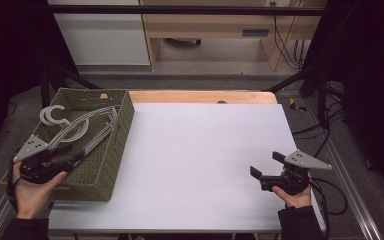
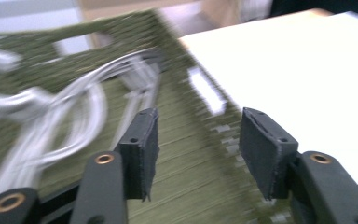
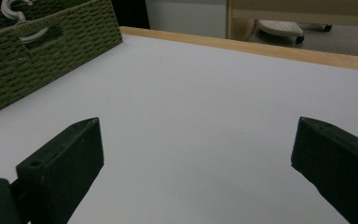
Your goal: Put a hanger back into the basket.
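I am in a lab or test room, not a home. My table (image 1: 205,165) has a plain white top with a wooden edge, and black metal bars (image 1: 180,10) make a frame around it. Dark curtains (image 1: 10,60) hang beside the table on both sides. Black cables (image 1: 330,125) lie on the grey floor to the right of the table. Behind the table stand a white cabinet (image 1: 100,35) and a pale wooden desk (image 1: 215,25) with more cords hanging down.
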The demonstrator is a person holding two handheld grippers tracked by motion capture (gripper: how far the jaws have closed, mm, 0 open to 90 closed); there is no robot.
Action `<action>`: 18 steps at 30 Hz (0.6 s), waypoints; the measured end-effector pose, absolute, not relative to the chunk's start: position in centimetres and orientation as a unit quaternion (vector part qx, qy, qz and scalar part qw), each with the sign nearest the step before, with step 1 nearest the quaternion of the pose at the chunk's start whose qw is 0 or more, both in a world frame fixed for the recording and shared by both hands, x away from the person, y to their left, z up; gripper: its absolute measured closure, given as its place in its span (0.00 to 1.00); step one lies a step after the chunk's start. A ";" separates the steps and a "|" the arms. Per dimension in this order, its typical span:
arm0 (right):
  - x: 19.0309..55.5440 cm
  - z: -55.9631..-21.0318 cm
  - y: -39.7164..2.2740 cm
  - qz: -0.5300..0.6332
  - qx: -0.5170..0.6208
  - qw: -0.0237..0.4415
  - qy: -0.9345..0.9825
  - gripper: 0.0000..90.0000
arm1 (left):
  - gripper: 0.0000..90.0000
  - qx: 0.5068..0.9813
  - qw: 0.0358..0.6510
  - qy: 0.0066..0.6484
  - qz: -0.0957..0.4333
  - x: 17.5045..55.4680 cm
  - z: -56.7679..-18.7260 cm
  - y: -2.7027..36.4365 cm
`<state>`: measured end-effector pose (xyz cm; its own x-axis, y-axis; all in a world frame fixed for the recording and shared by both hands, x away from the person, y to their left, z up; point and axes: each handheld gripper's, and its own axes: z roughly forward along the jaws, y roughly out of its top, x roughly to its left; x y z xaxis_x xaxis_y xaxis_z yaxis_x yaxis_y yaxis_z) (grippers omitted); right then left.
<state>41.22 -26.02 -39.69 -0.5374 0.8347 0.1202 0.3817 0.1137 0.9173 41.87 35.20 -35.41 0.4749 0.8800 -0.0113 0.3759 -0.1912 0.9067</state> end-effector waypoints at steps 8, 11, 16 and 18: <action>41.1 -39.6 -26.1 0.514 0.426 0.224 0.710 0.03 | 0.35 0.730 0.517 0.378 0.239 41.3 -36.2 31.5; 41.1 -39.5 -26.1 0.517 0.424 0.224 0.709 0.03 | 0.28 0.737 0.518 0.371 0.227 41.3 -36.7 30.3; 41.0 -39.4 -26.2 0.521 0.423 0.222 0.707 0.03 | 0.21 0.747 0.523 0.353 0.209 41.3 -37.5 28.7; 40.9 -39.4 -26.2 0.522 0.422 0.220 0.708 0.03 | 0.17 0.748 0.524 0.352 0.204 41.4 -37.9 28.3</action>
